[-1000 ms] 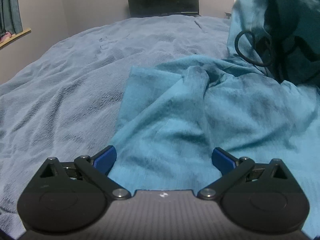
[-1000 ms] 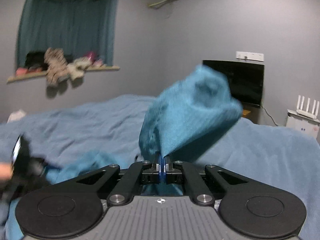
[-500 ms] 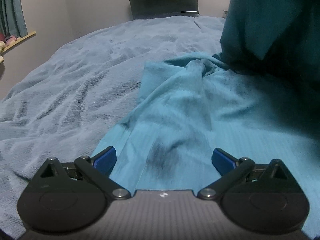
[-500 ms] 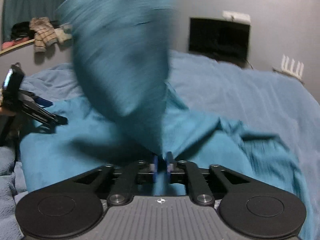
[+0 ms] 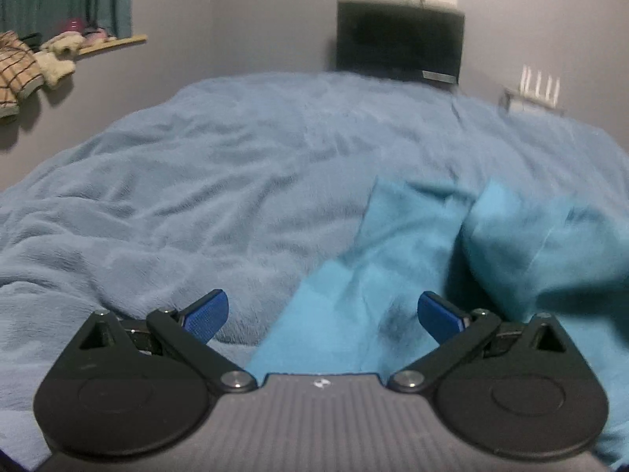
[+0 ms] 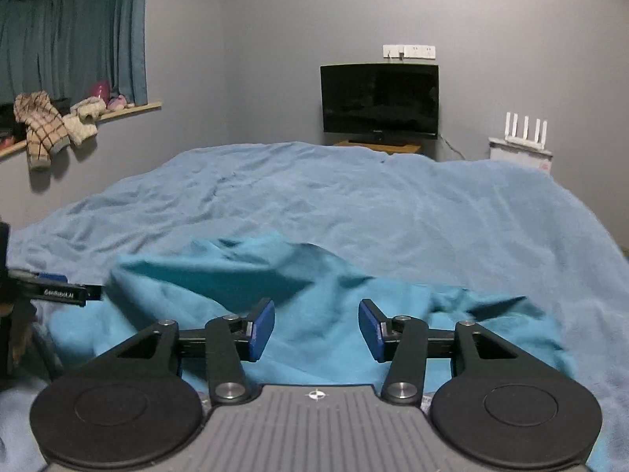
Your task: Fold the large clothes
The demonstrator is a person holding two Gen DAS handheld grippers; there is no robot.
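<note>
Right gripper (image 6: 316, 328): blue pads (image 6: 262, 328) parted to a middling gap, jaws just opened, nothing pinched between them. Teal garment (image 6: 314, 314): ahead of and under the fingertips, lying rumpled on the bed, apart from both pads. One darker raised fold (image 6: 220, 279) ahead-left of the fingers; a crumpled edge (image 6: 499, 306) trailing off ahead-right. Garment somewhat motion-blurred.

Left gripper (image 5: 320, 314): blue pads (image 5: 206, 312) spread wide, empty. Same teal garment (image 5: 393, 275) filling the right half of the gap and running past the right pad, its near edge under the gripper body; whether the right pad touches the cloth cannot be told. Beyond the right finger, a puffed hump of cloth (image 5: 530, 244), blurred. Ahead of the left finger: bare blanket only.

Left gripper also seen from the right wrist view (image 6: 55, 293), far left of the right fingers, just beside the garment's left edge, with part of a hand (image 6: 17, 338) behind it.

Light blue blanket (image 6: 354, 204): covering the whole bed, wrinkled, beneath the garment, stretching far ahead of both pairs of fingers.

Background, well beyond the fingertips: dark television (image 6: 379, 98) straight ahead; white router with upright antennas (image 6: 525, 128) ahead-right; window ledge (image 6: 129, 110) ahead-left, carrying a checked cloth (image 6: 39, 129) and pale soft items (image 6: 84, 118); blue curtain (image 6: 70, 35) above.
</note>
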